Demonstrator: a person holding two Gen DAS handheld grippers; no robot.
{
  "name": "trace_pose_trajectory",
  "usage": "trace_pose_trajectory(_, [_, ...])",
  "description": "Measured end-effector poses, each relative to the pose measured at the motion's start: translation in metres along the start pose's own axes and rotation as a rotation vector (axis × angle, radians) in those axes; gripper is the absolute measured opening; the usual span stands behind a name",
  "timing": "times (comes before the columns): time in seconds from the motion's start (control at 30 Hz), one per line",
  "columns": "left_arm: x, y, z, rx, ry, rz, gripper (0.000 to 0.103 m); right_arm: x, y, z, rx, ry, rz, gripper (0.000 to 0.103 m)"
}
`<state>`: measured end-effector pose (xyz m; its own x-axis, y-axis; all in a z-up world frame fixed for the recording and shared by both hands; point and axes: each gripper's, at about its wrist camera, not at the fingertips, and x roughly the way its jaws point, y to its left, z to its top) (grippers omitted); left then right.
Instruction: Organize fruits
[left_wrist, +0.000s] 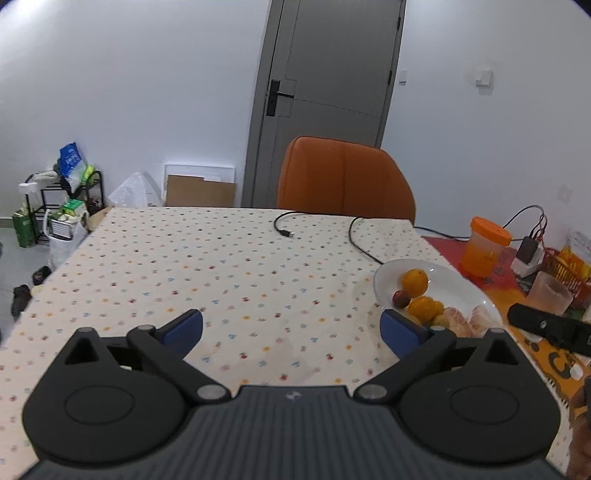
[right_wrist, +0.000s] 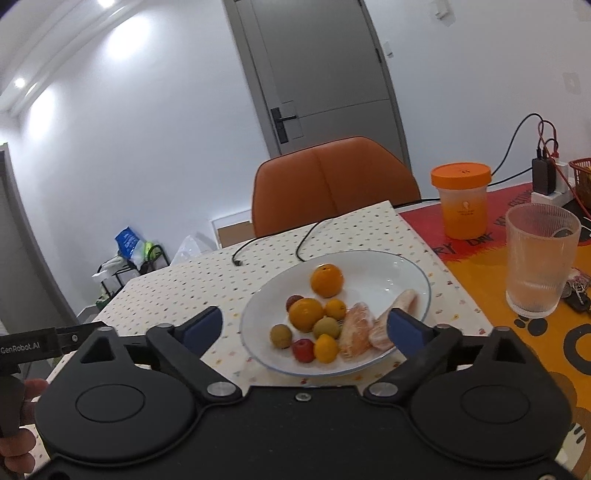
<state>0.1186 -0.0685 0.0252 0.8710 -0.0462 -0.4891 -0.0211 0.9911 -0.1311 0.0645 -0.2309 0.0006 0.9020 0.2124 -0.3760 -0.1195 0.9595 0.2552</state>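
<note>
Right gripper (right_wrist: 304, 326) spread wide, empty. Just ahead, between the jaws: plate (right_wrist: 373, 267) holding oranges (right_wrist: 326, 281), small round fruits, peeled segments (right_wrist: 356, 334). Left gripper (left_wrist: 291, 328) likewise wide, empty, plate off right. Segments probably soft, easily crushed; oranges firmer, best pinched across the middle.

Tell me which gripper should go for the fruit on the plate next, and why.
Right, probably. The right gripper is open and faces the white plate and its fruit head-on. The left gripper, also open, points at bare tablecloth, with the plate off to its right.
</note>
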Motion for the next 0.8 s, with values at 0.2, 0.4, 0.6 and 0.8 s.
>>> trace_pose_trajectory(0.2, [-0.023, 0.01, 0.0, -0.007, 0.027, 0.043, 0.103, -0.017, 0.017, 0.004, -0.03, 0.02, 0.015, 0.103])
trace_pose_trajectory(0.4, [-0.041, 0.02, -0.002, -0.007, 0.016, 0.073, 0.103, -0.034, 0.029, 0.004, -0.045, 0.018, 0.042, 0.103])
trace_pose_trajectory(0.6, [-0.053, 0.029, -0.006, -0.017, 0.017, 0.088, 0.103, -0.044, 0.035, 0.003, -0.047, 0.027, 0.06, 0.103])
trace_pose_trajectory(0.8, [-0.07, 0.031, -0.012, -0.014, -0.003, 0.089, 0.103, -0.059, 0.043, 0.0, -0.053, 0.027, 0.083, 0.103])
